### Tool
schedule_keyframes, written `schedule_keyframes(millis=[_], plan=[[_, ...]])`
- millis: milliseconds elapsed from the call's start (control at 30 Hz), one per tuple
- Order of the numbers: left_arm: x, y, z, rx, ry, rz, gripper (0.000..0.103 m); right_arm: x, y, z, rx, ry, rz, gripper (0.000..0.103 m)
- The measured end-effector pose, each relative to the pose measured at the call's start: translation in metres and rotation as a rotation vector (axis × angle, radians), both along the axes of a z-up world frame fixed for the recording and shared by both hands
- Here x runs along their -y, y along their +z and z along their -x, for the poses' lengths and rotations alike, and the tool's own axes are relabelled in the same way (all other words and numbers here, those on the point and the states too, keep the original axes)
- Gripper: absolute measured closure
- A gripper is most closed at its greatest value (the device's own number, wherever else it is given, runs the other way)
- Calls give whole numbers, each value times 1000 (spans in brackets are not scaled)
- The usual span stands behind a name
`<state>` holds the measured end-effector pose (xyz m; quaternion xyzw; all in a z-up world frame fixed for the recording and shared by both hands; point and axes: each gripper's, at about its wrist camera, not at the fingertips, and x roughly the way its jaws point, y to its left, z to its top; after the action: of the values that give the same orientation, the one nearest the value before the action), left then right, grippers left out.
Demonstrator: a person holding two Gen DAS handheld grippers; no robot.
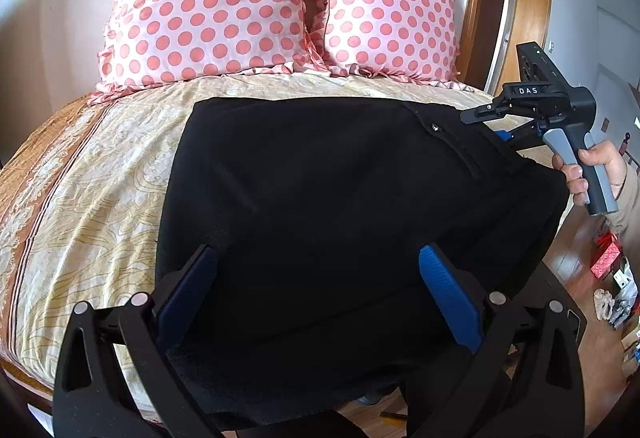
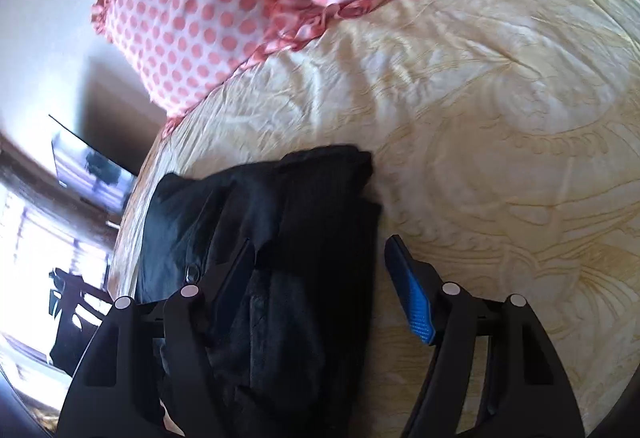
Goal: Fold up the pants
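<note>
Cream bedding covers the bed, with two dotted pillows at its head. From the left wrist view, the pants lie as a broad black slab across the bed's near side, probably spread flat for a fold. The left gripper hovers open over their near edge, pinching nothing. Far right, a hand holds the right gripper at the pants' edge (its fingers barely show here). Only the right wrist view shows that gripper open, straddling bunched cloth ungripped.
</note>
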<state>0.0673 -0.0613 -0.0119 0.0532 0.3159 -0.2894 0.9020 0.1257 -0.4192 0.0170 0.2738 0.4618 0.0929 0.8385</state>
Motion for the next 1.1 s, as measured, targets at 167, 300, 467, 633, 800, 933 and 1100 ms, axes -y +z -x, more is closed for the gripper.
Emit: schedule_keyframes(millis=[167,300,467,633,800,933,1100], plan=[[0,0,1,3,0,2,2,-12,4,2,39,37,76,44],[1,-1,0,3,-1,1,2,-10,3,3,59,32,74,59],[-2,3,-3,-21,1,16,2,-35,25,14,159,68,240,79],[-29,30,-29,-50,56,129,2,-56,38,28,251,118,309,81],[-63,46,-94,-145,154,213,2,-54,33,24,237,109,310,81],[-62,29,-156,-381,100,251,11,-46,27,23,222,93,271,81],[-44,11,-188,-522,53,267,20,-40,22,20,202,82,251,81]])
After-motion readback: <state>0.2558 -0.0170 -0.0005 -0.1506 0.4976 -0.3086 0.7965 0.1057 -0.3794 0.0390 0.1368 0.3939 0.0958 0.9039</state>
